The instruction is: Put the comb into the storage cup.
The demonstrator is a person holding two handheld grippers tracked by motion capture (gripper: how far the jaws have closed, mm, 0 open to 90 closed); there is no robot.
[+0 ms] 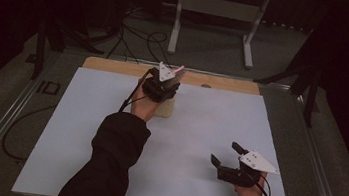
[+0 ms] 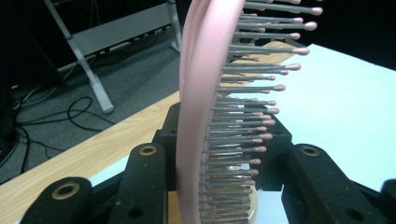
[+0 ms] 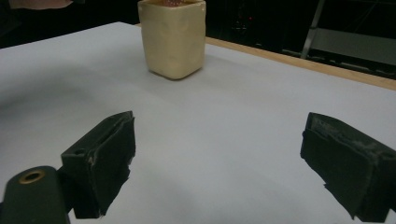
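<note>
Nearest me, my right gripper (image 1: 226, 153) hovers low over the white sheet (image 1: 199, 126) with its jaws spread wide and nothing between them. Farther off, my left gripper (image 1: 168, 79) is clamped on a pink hairbrush (image 2: 198, 93), its back and bristles squeezed between the fingers (image 2: 144, 186), directly over the cream cup (image 3: 172, 37) near the far edge. I cannot make out the cup's contents, and I read no writing anywhere.

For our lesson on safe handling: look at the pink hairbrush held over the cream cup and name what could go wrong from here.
1. The left gripper is shut on the pink hairbrush right above the cream cup; a bump might tip the cup.
2. The bristles could catch on the cup's rim.
3. The right gripper is open and apart, so nothing steadies the cup.
</note>
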